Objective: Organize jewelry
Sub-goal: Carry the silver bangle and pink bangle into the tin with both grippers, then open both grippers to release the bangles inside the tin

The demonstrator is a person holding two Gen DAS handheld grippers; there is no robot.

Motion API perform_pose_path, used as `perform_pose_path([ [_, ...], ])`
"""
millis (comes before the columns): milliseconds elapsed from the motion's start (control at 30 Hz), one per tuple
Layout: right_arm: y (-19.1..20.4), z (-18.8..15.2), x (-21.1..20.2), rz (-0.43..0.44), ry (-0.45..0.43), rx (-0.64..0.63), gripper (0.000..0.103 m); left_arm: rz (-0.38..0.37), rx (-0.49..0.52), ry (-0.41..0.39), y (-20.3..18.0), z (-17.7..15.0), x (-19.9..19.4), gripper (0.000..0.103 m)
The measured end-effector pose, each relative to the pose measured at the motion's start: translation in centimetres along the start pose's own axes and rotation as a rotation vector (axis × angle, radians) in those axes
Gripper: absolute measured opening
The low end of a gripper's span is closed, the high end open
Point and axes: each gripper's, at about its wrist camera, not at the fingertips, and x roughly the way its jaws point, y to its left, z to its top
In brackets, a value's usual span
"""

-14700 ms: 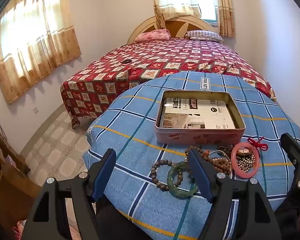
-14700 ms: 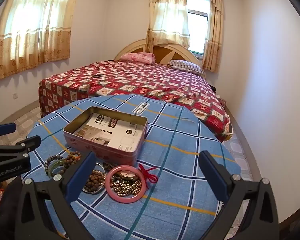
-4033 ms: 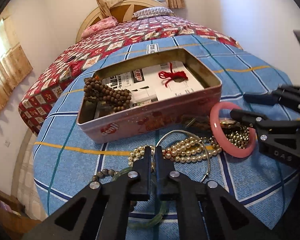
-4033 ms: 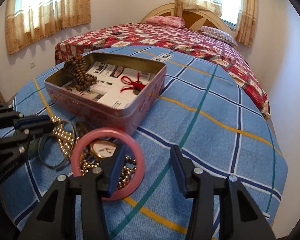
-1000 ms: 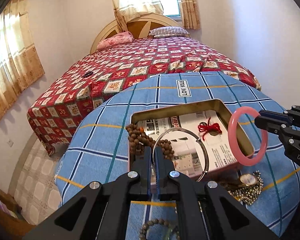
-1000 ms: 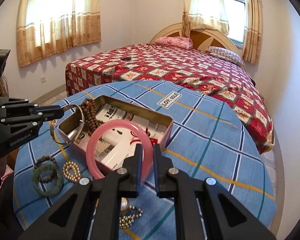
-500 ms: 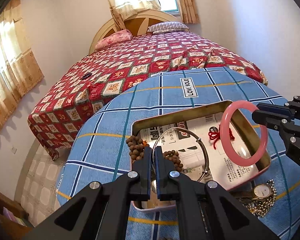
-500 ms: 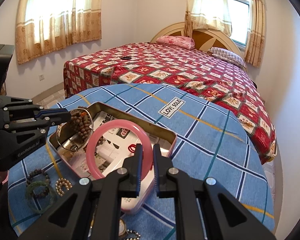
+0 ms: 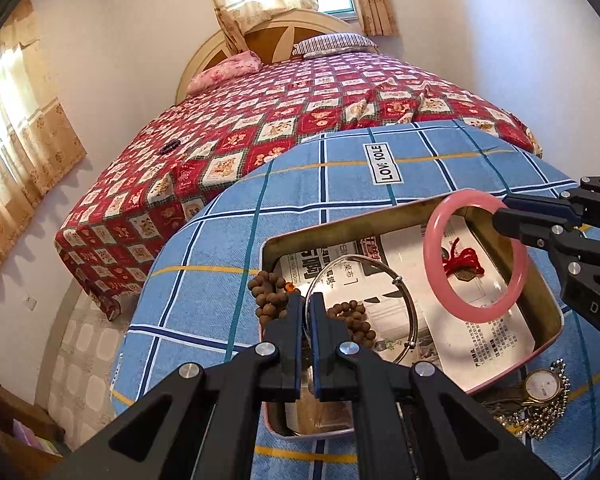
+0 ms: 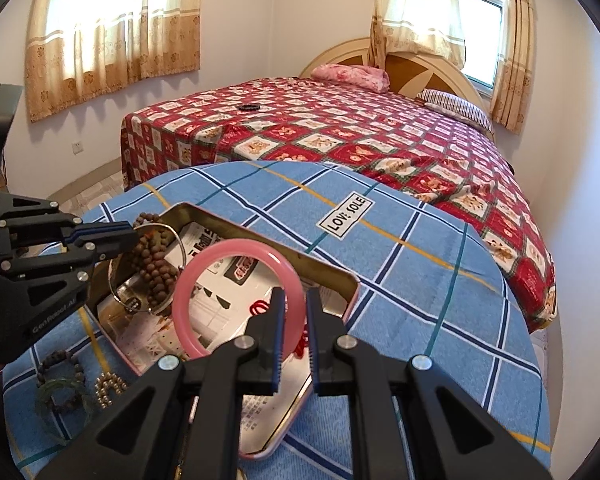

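Note:
A pink tin box [image 9: 556, 324] [image 10: 352, 280] lined with printed paper stands open on the blue checked table. It holds brown wooden beads [image 9: 268, 296] [image 10: 154, 264] and a red cord charm [image 9: 462, 260]. My left gripper [image 9: 308, 300] [image 10: 134, 236] is shut on a thin silver bangle [image 9: 410, 300] [image 10: 180, 248] and holds it over the box's left end. My right gripper [image 10: 294, 300] [image 9: 500, 210] is shut on a pink bangle [image 10: 188, 284] [image 9: 436, 280] and holds it upright above the box's right part.
A gold watch [image 9: 542, 386] and pearl strands [image 9: 540, 416] lie on the table right of the box. A green bangle [image 10: 46, 398], a bead bracelet [image 10: 56, 358] and pearls [image 10: 108, 390] lie to its left. A bed with a red quilt [image 9: 300, 120] stands beyond the table.
Both grippers have moved forward over the box with their bangles. The silver bangle and the pink bangle now hang lower, closer to the box's inside.

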Motion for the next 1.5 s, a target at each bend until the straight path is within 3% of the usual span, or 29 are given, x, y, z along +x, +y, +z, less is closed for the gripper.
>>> perform_pose_path([
  [967,0.2,-1.0,2.3,-0.028,0.055,-0.015,0.012,0.009,0.012,0.060,0.1,-0.9,2.4,0.004],
  [1500,0.2,-1.0,1.9,-0.022,0.042,0.001,0.015,0.003,0.007,0.029,0.0,-0.6,1.4,0.008],
])
